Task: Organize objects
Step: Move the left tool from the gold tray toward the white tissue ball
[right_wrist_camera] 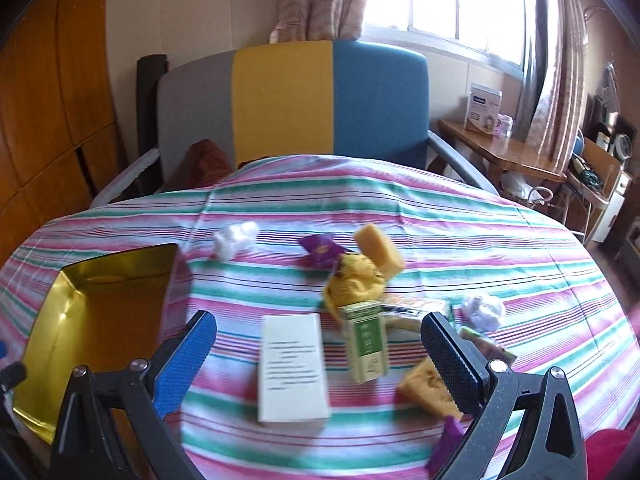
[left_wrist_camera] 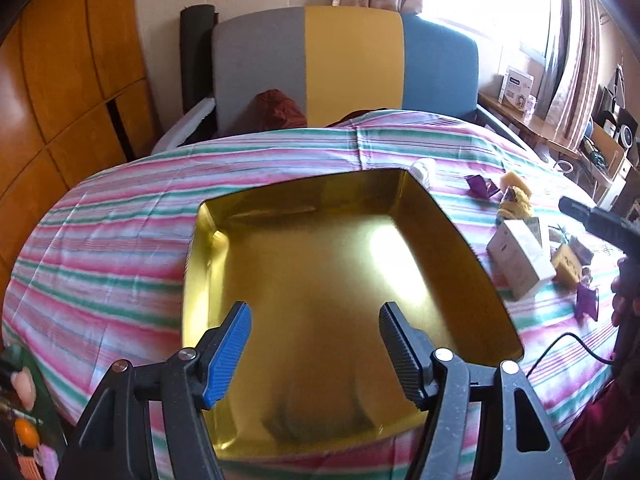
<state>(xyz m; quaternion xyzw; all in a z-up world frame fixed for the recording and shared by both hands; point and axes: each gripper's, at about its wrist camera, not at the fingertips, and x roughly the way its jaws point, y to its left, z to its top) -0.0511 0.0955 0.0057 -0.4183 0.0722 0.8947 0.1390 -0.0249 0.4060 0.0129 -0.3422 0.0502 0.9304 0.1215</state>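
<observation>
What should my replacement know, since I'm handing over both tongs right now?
Left tongs: open, holding nothing, over the gold tray.
Right tongs: open, holding nothing, over the white box and green carton.
On the striped cloth: yellow sponge, purple packet, other small items.
Done: nothing is in the tray.
Left: presumably, move everything in.
</observation>
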